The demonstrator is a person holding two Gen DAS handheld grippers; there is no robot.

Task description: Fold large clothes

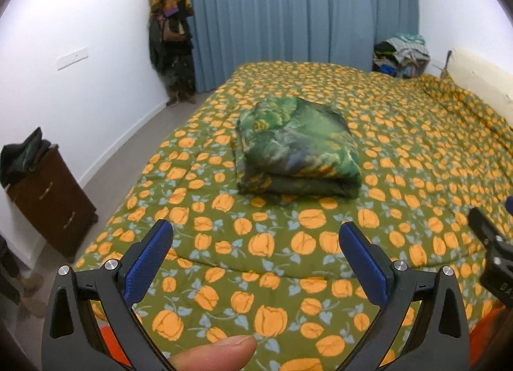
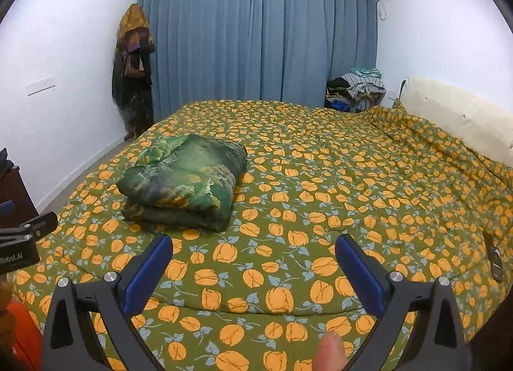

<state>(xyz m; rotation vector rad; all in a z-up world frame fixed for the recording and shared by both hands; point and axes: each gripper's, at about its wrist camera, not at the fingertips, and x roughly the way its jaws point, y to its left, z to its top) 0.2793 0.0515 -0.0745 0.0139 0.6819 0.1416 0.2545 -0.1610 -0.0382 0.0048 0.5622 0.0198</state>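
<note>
A folded green patterned garment [image 1: 296, 149] lies as a thick bundle on the bed's orange-flowered green cover [image 1: 288, 242]. My left gripper [image 1: 256, 236] hangs open above the cover, a little short of the bundle, holding nothing. In the right wrist view the same bundle [image 2: 182, 181] sits ahead and to the left. My right gripper [image 2: 253, 249] is also open and empty over the cover [image 2: 320, 204]. A fingertip [image 1: 218, 353] shows at the bottom of the left view, and another fingertip [image 2: 330, 353] at the bottom of the right view.
A brown drawer cabinet [image 1: 51, 197] with dark clothes on top stands left of the bed. Coats hang in the corner [image 2: 133, 72] by blue curtains [image 2: 256, 37]. A clothes pile [image 2: 356, 87] sits at the back right, and a cream pillow [image 2: 455, 114] at the right. A phone [image 2: 495, 263] lies on the cover.
</note>
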